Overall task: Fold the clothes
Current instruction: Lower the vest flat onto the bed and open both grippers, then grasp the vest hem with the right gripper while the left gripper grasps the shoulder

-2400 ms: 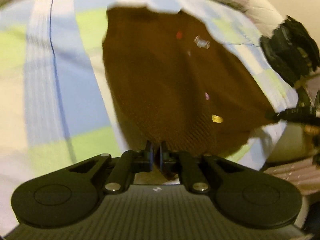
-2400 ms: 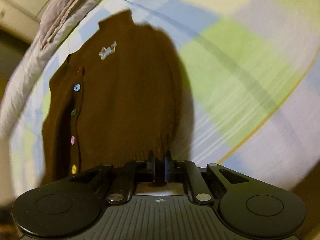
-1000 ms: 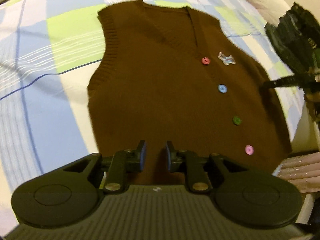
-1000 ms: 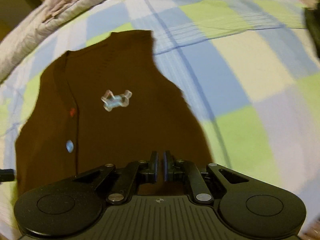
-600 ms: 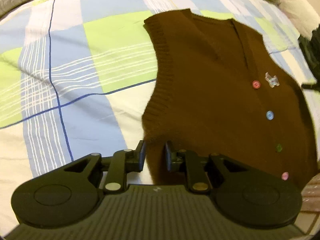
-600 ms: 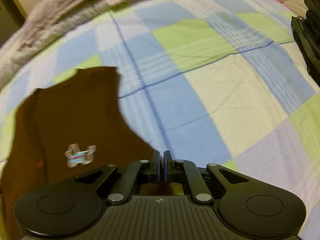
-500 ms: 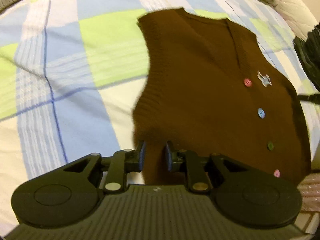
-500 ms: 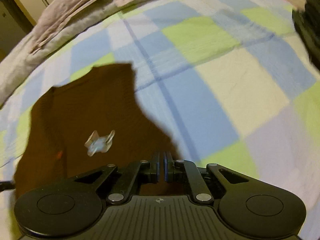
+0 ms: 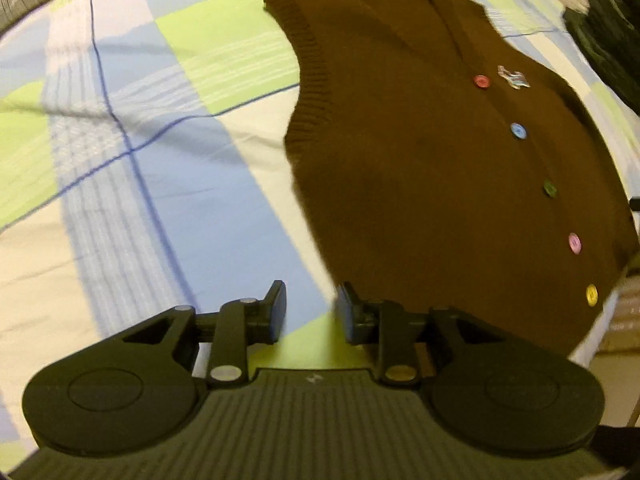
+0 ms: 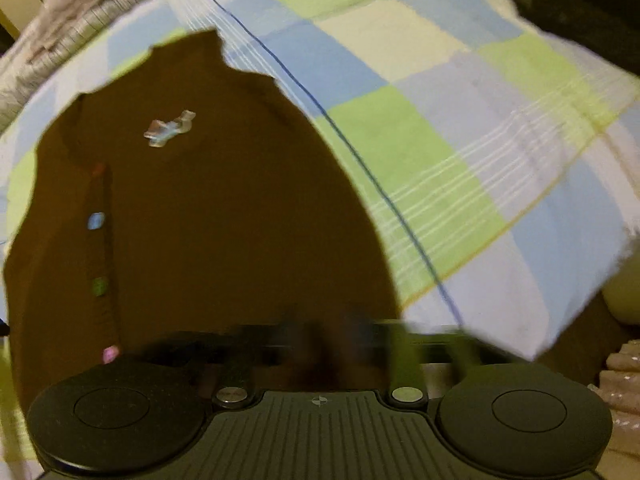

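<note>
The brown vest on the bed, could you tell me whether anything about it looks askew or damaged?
Nothing stands out. The vest lies flat and buttoned on the checked bedspread, with no tear or bunching visible, and its hem sits near the bed's edge.

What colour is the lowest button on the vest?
Yellow button, bottom of the brown vest; clearest in left wrist view.

One brown vest (image 9: 420, 168) on one checked bed (image 9: 168, 184). Five buttons (image 9: 518, 131) down its front (red, blue, green, pink, yellow), one pale badge (image 9: 513, 77). My tongs: two.
</note>
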The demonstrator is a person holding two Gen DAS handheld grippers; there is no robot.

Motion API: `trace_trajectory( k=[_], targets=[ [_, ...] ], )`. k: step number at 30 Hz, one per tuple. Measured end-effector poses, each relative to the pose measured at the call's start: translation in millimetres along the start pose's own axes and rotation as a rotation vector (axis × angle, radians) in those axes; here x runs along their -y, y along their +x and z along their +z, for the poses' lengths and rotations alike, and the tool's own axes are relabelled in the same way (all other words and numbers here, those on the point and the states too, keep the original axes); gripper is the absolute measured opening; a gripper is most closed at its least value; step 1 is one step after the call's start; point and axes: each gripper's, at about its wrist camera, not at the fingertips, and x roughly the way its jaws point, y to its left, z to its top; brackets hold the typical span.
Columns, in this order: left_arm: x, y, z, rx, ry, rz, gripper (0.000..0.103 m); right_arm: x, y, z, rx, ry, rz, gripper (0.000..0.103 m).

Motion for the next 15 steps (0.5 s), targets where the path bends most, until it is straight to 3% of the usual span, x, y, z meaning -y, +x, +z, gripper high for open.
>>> trace_trajectory(
  k=[6,10,15],
  targets=[
    [-8.4,-46.9,-32.3,0.025,0.104,-0.024,0.023,-78.6,-39.5,-55.9,0.04,-0.033,0.072,0.084],
    [-6.0,-75.2,-50.1,0.047,0.18,-0.023,0.025,-128.6,-41.1,-88.5,0.016,-0.089,0.092,0.084],
    [0.6,-88.3,-64.5,0.062,0.219,-0.017,0.032,-164.3,-48.9,-115.6,-0.02,-0.161,0.124,0.084]
  ],
)
